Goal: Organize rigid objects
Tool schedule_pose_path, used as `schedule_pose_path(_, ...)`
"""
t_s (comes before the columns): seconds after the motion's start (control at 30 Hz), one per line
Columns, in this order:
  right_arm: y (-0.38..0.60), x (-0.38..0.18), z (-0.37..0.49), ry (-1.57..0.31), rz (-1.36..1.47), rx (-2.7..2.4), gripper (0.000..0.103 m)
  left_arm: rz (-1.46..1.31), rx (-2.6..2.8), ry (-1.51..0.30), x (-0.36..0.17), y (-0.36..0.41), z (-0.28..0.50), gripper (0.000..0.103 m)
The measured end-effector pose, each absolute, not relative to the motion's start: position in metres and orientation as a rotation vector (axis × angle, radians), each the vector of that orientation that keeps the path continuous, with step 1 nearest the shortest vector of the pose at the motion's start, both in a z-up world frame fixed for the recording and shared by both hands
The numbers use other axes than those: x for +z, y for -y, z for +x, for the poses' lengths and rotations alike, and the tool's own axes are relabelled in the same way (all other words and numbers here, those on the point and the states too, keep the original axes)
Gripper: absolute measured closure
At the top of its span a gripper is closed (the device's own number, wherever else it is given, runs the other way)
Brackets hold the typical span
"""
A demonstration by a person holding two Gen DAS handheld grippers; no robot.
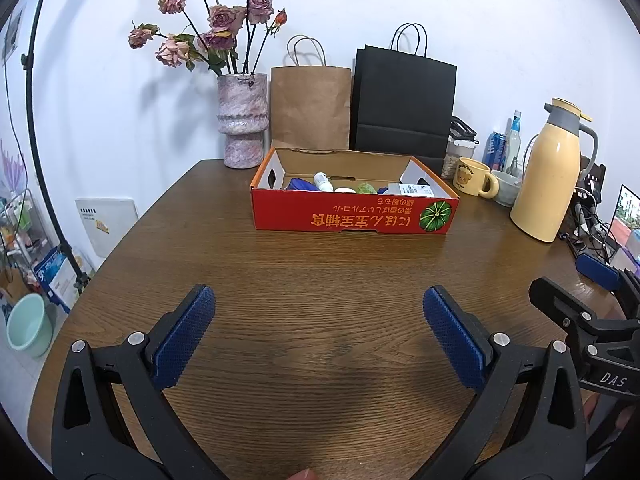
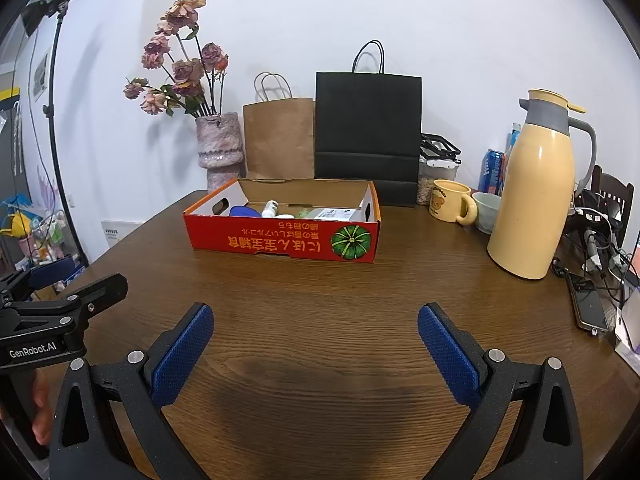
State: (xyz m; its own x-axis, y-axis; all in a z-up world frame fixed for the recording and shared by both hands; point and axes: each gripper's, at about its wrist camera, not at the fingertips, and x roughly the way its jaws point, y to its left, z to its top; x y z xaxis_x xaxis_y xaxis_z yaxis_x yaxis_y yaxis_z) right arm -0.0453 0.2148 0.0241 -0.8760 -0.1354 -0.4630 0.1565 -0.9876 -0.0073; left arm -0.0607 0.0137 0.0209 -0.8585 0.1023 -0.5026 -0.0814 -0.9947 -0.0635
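This was a lived-in home room, used partly as a recording spot. A wooden counter (image 1: 320, 264) stood against a plain white wall. Behind the red cardboard box (image 1: 354, 210) stood a vase of dried roses (image 1: 242, 120), a brown paper bag (image 1: 310, 108) and a black paper bag (image 1: 404, 104). Right of the box were a bear mug (image 1: 474, 176), a yellow thermos jug (image 1: 550, 172) and tangled charger cables (image 2: 600, 240). Left of the box, beyond the counter, a light stand (image 2: 52, 120) rose beside a crowded shelf (image 1: 20, 232).
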Motion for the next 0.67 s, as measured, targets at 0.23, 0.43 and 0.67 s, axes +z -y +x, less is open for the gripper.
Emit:
schedule_pose_path(0.23,-0.2146,0.0235,-0.0457,-0.066,0.712,-2.903,0.0,-0.795,2.933,0.056,0.0201,-0.0151,-0.0602,0.0)
schedule_pose_path(0.43,-0.218,0.0238,-0.0468,-0.063,0.716,-2.901,0.0,-0.793,2.924,0.053,0.0188,-0.0158,-0.0599,0.0)
schedule_pose_path(0.67,-0.2184,0.0237,-0.0469,-0.063,0.717,-2.9,0.0,-0.796,2.916,0.08,0.0179,-0.0145,-0.0608,0.0)
